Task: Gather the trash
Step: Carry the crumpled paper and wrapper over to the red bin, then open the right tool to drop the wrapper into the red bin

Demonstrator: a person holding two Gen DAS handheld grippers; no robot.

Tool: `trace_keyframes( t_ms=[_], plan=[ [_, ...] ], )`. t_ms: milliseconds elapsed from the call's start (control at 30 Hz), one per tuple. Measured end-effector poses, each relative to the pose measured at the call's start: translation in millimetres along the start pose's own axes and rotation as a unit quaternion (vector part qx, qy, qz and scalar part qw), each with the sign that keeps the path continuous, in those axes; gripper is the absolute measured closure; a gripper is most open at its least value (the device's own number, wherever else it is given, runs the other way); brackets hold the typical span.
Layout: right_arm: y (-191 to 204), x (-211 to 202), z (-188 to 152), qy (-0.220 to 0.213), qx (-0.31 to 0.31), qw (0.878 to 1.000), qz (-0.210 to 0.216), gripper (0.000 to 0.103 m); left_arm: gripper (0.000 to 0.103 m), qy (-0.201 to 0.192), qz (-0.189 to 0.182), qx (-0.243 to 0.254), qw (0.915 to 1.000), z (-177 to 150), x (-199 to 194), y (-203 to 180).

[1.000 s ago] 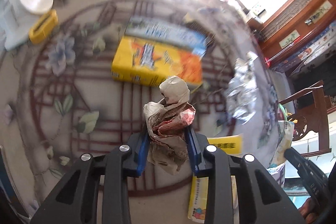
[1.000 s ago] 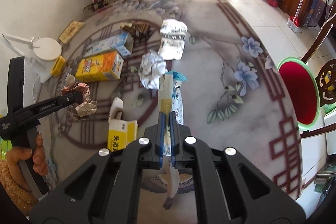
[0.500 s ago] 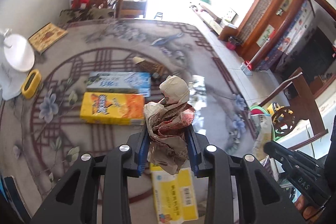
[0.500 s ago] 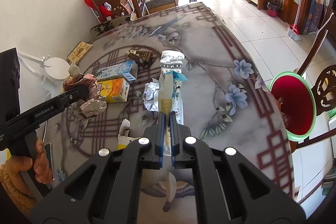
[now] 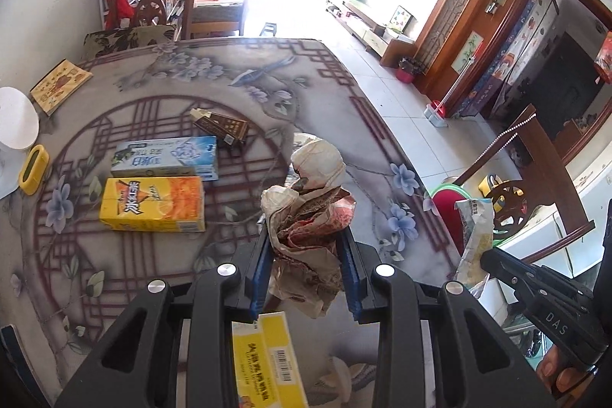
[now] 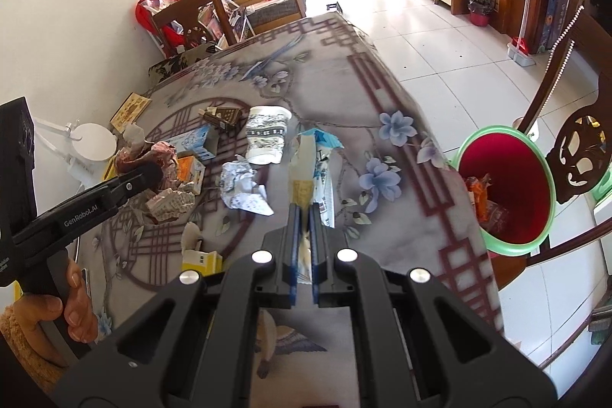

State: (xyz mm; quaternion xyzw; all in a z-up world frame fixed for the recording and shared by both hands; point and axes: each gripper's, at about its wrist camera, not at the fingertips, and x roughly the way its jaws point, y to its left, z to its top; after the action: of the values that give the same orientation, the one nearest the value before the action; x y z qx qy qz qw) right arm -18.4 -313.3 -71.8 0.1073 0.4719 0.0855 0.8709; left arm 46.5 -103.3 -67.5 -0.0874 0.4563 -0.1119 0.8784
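My left gripper (image 5: 306,236) is shut on a crumpled brown and red paper wad (image 5: 310,217), held above the table; the wad also shows in the right wrist view (image 6: 160,178). My right gripper (image 6: 304,213) is shut on a flat blue and white snack wrapper (image 6: 311,163), which also shows in the left wrist view (image 5: 474,236). A red bin with a green rim (image 6: 505,190) stands on the floor to the right of the table and holds some trash.
On the table (image 6: 382,83) lie a yellow carton (image 5: 151,203), a blue carton (image 5: 166,157), a dark box (image 5: 222,125), a crushed paper cup (image 6: 266,134), a crumpled white paper (image 6: 243,186) and a yellow box (image 5: 267,362). Wooden chairs (image 6: 577,155) stand beside the bin.
Both grippers have risen and swung right toward the bin, each keeping its hold. The bin has come nearer in the right wrist view.
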Motion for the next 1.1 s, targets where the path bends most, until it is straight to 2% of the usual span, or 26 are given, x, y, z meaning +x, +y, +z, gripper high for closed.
trace_keyframes(
  t_ms=[233,533,900,1100],
  plan=[
    [-46.5,-7.3,2.0,-0.002,0.027,1.0,-0.014,0.097,0.073,0.016,-0.009,0.018,0.9997,6.9,23.9,-38.1],
    [-120.2,-16.9,7.8,-0.01,0.071,0.997,-0.033,0.097,0.073,0.039,-0.024,0.055,0.9974,12.4,59.4,-107.7],
    [-199.5,-9.5,17.7,-0.008,0.127,0.991,-0.051,0.097,0.073,0.053,-0.038,0.093,0.9935,23.0,89.5,-181.5],
    [-233.9,1.9,25.1,-0.004,0.146,0.986,-0.077,0.097,0.073,0.065,-0.04,0.123,0.9895,27.6,105.3,-213.8]
  ],
)
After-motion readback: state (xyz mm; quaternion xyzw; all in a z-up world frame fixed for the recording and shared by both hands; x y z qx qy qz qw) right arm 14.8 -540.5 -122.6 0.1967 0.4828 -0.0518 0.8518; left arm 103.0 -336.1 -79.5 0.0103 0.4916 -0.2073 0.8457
